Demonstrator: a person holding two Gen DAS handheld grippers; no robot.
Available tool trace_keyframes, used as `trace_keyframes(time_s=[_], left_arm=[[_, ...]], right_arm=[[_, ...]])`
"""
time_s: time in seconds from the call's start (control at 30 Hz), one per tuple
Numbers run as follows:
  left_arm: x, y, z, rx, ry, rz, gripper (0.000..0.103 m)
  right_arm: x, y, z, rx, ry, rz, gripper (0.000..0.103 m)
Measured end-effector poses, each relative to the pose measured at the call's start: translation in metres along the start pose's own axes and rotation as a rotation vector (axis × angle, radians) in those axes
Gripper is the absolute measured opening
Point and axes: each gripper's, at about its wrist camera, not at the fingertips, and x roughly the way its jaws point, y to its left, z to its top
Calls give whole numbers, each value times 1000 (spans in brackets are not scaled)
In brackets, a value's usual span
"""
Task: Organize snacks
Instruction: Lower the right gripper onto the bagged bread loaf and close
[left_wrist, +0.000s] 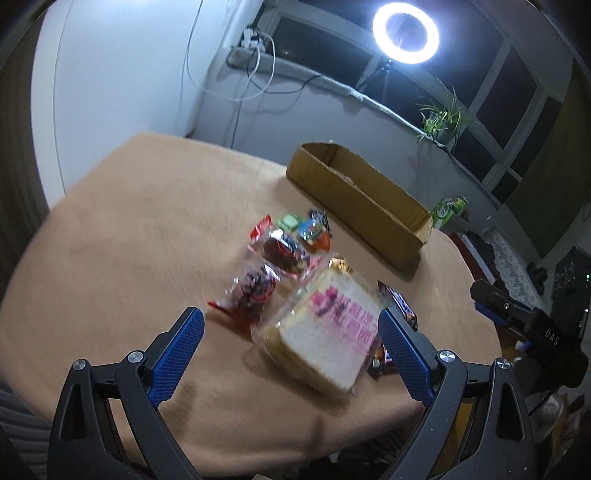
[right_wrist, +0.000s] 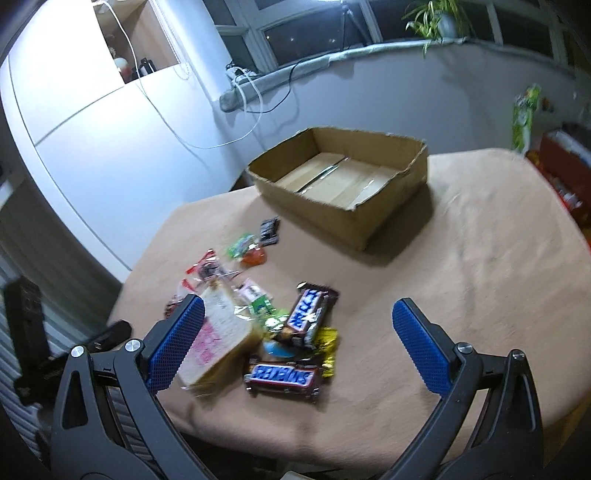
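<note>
A pile of snacks lies on the tan tablecloth. A wrapped sandwich bread pack (left_wrist: 325, 328) with pink print lies nearest, also in the right wrist view (right_wrist: 218, 339). Two Snickers bars (right_wrist: 284, 376) (right_wrist: 310, 314) lie beside it. Clear-wrapped cakes (left_wrist: 255, 288) and small candies (left_wrist: 310, 229) lie further back. An open, empty cardboard box (right_wrist: 343, 184) stands at the far side, also in the left wrist view (left_wrist: 358, 199). My left gripper (left_wrist: 291, 350) is open above the near table edge, the bread between its fingers' line. My right gripper (right_wrist: 299, 347) is open above the Snickers bars.
The table (right_wrist: 480, 258) has its near edge just below both grippers. The right gripper's body shows at the right in the left wrist view (left_wrist: 535, 332). A ring light (left_wrist: 405, 31), a potted plant (left_wrist: 439, 122) and cables sit along the window sill behind.
</note>
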Motion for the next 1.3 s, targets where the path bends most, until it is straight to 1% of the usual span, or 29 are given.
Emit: trace_keyframes(time_s=[0.17, 0.3, 0.37, 0.43, 0.5, 0.53, 0.57, 0.67, 0.73, 0.77, 0.83, 0.9, 0.97, 1.0, 1.03, 1.13, 1.2, 1.3], left_arm=[[2, 1, -8, -25, 44, -39, 94], [9, 0, -15, -49, 91, -79, 94], [12, -2, -19, -46, 114, -91, 94], [15, -5, -22, -45, 132, -105, 93], [18, -8, -24, -43, 151, -120, 92], [20, -8, -25, -46, 161, -126, 91], [21, -8, -26, -48, 168, -131, 86], [26, -6, -28, -60, 186, -141, 83], [30, -6, -29, -64, 195, -149, 82], [31, -6, -30, -66, 200, -151, 79], [34, -7, -31, -70, 210, -154, 71], [35, -5, -33, -73, 216, -156, 71], [37, -3, -34, -78, 218, -152, 70], [37, -3, -34, -80, 219, -150, 69], [38, -1, -35, -81, 220, -147, 67], [40, 0, -36, -83, 220, -141, 65], [41, 2, -36, -84, 219, -136, 63], [41, 2, -36, -77, 212, -128, 63]], right_arm=[[13, 22, 9, -97, 54, 85, 103], [37, 39, 15, -158, 162, 175, 103], [48, 43, 17, -185, 197, 165, 102], [57, 49, 17, -224, 226, 163, 98], [65, 53, 17, -255, 265, 172, 97], [70, 55, 18, -268, 283, 172, 97], [74, 56, 18, -282, 296, 172, 97], [83, 61, 17, -326, 334, 172, 96], [88, 65, 16, -360, 354, 170, 93], [93, 67, 15, -369, 363, 166, 91], [100, 67, 15, -366, 395, 175, 82], [107, 66, 13, -356, 429, 201, 80], [112, 68, 11, -370, 436, 197, 79], [113, 69, 10, -376, 439, 198, 77], [115, 68, 10, -373, 450, 208, 73], [122, 68, 8, -380, 473, 200, 69], [124, 65, 9, -361, 485, 214, 68], [123, 65, 11, -352, 493, 222, 62]])
